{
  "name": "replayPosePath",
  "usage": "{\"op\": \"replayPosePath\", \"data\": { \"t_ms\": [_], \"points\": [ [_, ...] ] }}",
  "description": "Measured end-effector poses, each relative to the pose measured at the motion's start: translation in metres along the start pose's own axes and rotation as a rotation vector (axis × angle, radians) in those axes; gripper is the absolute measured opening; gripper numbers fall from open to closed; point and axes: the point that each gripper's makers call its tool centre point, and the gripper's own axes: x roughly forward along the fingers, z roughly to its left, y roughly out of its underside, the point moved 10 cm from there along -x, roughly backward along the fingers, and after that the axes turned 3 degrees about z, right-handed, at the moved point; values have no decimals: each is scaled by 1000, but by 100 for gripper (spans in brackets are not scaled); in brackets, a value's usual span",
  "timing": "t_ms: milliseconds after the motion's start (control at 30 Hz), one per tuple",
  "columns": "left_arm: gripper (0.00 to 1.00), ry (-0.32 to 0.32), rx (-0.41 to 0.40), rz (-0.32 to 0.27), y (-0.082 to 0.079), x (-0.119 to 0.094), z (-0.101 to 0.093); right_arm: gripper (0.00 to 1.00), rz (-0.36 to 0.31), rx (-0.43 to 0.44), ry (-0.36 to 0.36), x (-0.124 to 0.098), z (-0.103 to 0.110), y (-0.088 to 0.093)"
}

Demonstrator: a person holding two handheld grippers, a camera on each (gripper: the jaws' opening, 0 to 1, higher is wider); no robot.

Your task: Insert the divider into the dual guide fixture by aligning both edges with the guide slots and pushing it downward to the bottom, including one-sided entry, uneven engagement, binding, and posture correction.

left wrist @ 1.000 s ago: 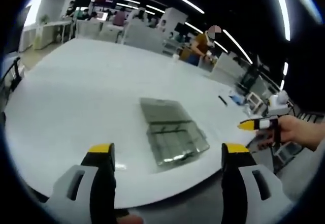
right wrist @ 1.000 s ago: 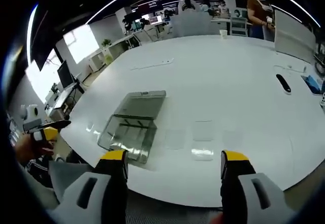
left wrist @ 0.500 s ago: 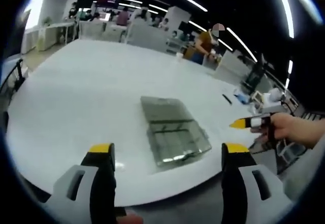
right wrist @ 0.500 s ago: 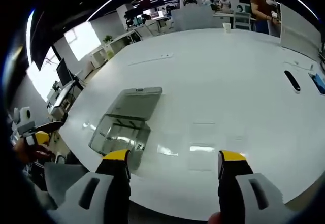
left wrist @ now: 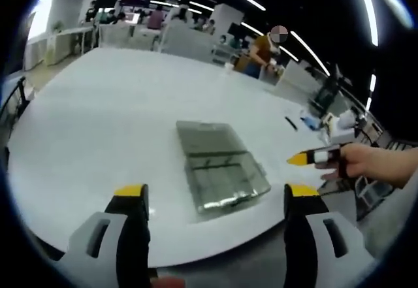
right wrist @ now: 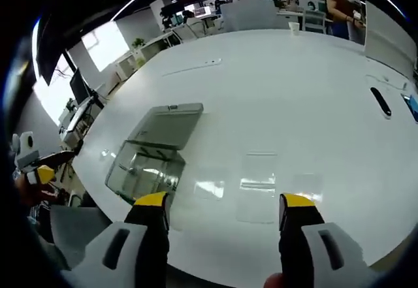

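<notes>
A clear plastic fixture box (left wrist: 225, 178) lies on the white table (left wrist: 98, 112), its flat lid (left wrist: 204, 138) folded open behind it. My left gripper (left wrist: 215, 193) is open, with its jaws just short of the box and nothing between them. In the left gripper view the right gripper (left wrist: 312, 159) comes in from the right, held in a hand beyond the table edge. In the right gripper view the same box (right wrist: 145, 169) and lid (right wrist: 166, 126) lie to the left. A clear divider sheet (right wrist: 258, 187) lies flat ahead of my open right gripper (right wrist: 222, 203). The left gripper (right wrist: 39, 174) shows at the far left.
More faint clear sheets (right wrist: 307, 189) lie beside the divider. A black pen-like object (right wrist: 381, 102) and a thin strip (right wrist: 192, 68) rest farther out on the table. A person in an orange top (left wrist: 264, 51) stands at the far side, among desks and chairs.
The right gripper has moved a little closer over the table, toward the flat sheets; in the left gripper view it has drifted left toward the box. Both grippers stay open; the box has not moved.
</notes>
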Motion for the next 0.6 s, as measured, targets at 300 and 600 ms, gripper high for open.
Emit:
{"op": "replayPosePath", "data": {
  "t_ms": [300,600],
  "points": [
    [82,5,13,9,1,3,-3,62,35,-33,18,8,-9,1],
    [82,-7,-2,14,3,1,0,57,57,-41,32,15,-13,-2]
  ]
}}
